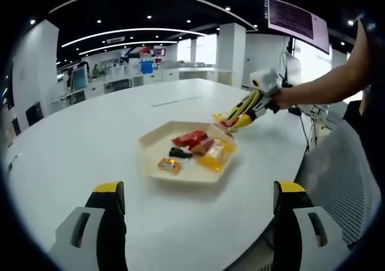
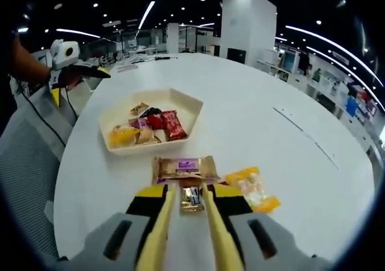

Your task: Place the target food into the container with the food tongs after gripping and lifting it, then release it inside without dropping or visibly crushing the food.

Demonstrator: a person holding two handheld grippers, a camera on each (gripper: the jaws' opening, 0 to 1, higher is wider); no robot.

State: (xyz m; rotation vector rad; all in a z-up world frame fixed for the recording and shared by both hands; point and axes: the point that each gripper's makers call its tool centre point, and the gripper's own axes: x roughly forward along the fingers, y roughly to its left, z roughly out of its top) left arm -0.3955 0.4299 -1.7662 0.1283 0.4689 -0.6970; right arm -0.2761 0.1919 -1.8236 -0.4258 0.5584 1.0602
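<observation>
White tabletop (image 2: 289, 162), wide and oval; bare surface all round the tray (image 2: 186, 109), most of it on the far side. Tray sits near the tabletop's edge by a mesh chair (image 2: 30, 162).

Right tongs (image 2: 192, 206): yellow blades nearly together, pinching one small wrapped candy (image 2: 192, 197) low over the tabletop, short of the tray. Just beyond the candy, one brown packet (image 2: 185, 168) with purple label; beside it, one yellow packet (image 2: 252, 188). Both lie outside the tray.

In the tray: about six wrapped snacks, red (image 2: 171, 123), yellow, dark; exact count unclear.

Left tongs (image 1: 195, 208): spread wide, holding nothing, above the tabletop's near edge facing the tray.
</observation>
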